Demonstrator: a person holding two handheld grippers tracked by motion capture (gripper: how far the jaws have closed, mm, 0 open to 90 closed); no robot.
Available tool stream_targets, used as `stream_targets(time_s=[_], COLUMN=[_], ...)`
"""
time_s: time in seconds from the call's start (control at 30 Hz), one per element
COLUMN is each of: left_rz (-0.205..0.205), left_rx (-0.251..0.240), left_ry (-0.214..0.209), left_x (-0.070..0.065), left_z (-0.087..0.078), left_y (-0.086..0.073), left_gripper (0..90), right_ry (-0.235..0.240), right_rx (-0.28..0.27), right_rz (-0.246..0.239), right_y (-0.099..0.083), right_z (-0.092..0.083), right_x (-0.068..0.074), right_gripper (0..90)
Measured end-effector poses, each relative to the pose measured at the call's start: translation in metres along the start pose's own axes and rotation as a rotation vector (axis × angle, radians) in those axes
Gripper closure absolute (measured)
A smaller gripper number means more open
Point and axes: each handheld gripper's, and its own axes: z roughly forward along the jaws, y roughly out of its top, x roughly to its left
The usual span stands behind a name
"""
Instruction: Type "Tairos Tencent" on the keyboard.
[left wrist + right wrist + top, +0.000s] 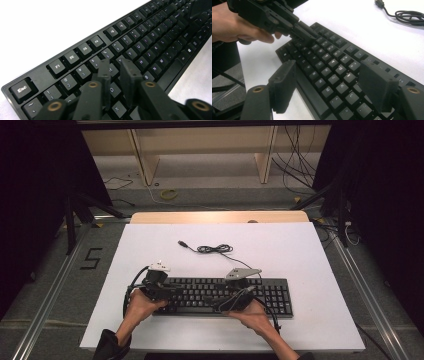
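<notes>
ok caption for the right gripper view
Right gripper open over the keyboard, left gripper at its far end.

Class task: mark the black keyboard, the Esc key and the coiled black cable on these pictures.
black keyboard (280, 296), high view, on the number pad at its right end.
Esc key (22, 89), left gripper view, on the keycap's top.
coiled black cable (215, 249), high view, on the bundled loops.

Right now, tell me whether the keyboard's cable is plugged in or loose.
Loose. The cable lies coiled on the white table behind the keyboard, its plug end lying free on the surface.
</notes>
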Motion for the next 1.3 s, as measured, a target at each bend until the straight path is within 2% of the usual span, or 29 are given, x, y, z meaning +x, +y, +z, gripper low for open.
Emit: stream_targets(time_s=[0.37, 0.73, 1.17, 1.3], left_rz=[-0.015, -0.050, -0.073, -0.082], left_rx=[-0.015, -0.056, -0.097, -0.111], left_ry=[-0.023, -0.028, -0.028, -0.021], left_x=[-0.002, 0.001, 0.002, 0.003], left_z=[-0.008, -0.016, -0.024, -0.025], left_y=[-0.004, -0.009, -0.012, -0.013], left_gripper=[60.9, 45.4, 41.0, 39.7], right_ry=[0.000, -0.001, -0.006, -0.011], right_rx=[0.014, 0.045, 0.086, 0.100], right_rz=[-0.002, -0.005, -0.009, -0.024], right_y=[0.002, 0.005, 0.006, 0.006], right_z=[0.005, 0.014, 0.026, 0.030], right_x=[0.002, 0.001, -0.001, 0.000], right_gripper=[33.6, 46.9, 63.3, 67.4])
